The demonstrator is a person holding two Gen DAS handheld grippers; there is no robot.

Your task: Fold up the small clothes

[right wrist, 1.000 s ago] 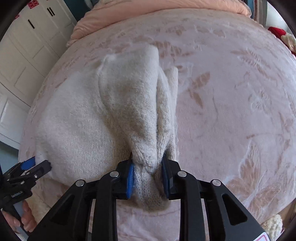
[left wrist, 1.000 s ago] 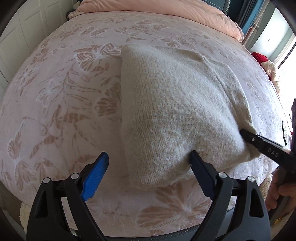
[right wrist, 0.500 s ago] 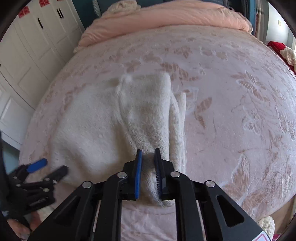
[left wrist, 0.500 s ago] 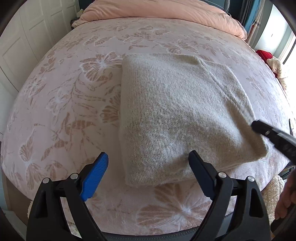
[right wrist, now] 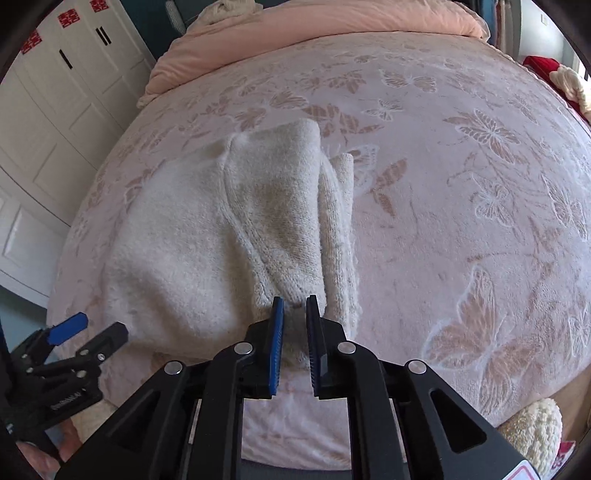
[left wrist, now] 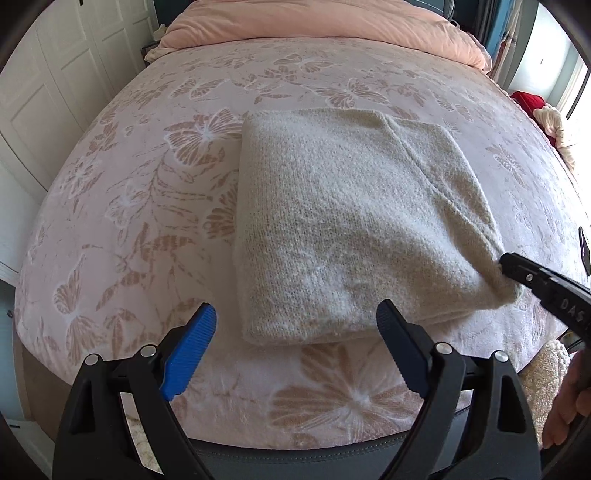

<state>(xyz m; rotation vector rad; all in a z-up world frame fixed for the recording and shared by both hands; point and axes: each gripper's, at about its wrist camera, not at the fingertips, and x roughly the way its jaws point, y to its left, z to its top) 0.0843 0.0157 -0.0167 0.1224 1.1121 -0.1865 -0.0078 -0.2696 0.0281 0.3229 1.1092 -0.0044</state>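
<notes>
A folded cream knitted garment (left wrist: pixel 343 221) lay on a bed covered by a pink butterfly-patterned blanket (left wrist: pixel 155 192), occupying the centre and centre right of the left wrist view and the centre left of the right wrist view. The left gripper (left wrist: pixel 295 350), at the lower edge of its own view, was spread wide with nothing between its jaws; the near edge of the garment lay just beyond its fingertips. It also appeared at the lower left of the right wrist view, beside the garment's near left corner. The right gripper (right wrist: pixel 294 332), at lower centre of its view, stood nearly pressed together, its jaws opening slightly, with a bunched corner of the garment pinched between its pads. In the left wrist view that gripper entered from the right edge at the garment's near right corner. A peach duvet (left wrist: pixel 321 20) lay across the top of the frame, and white cupboard doors (right wrist: pixel 55 110) stood at upper left.
</notes>
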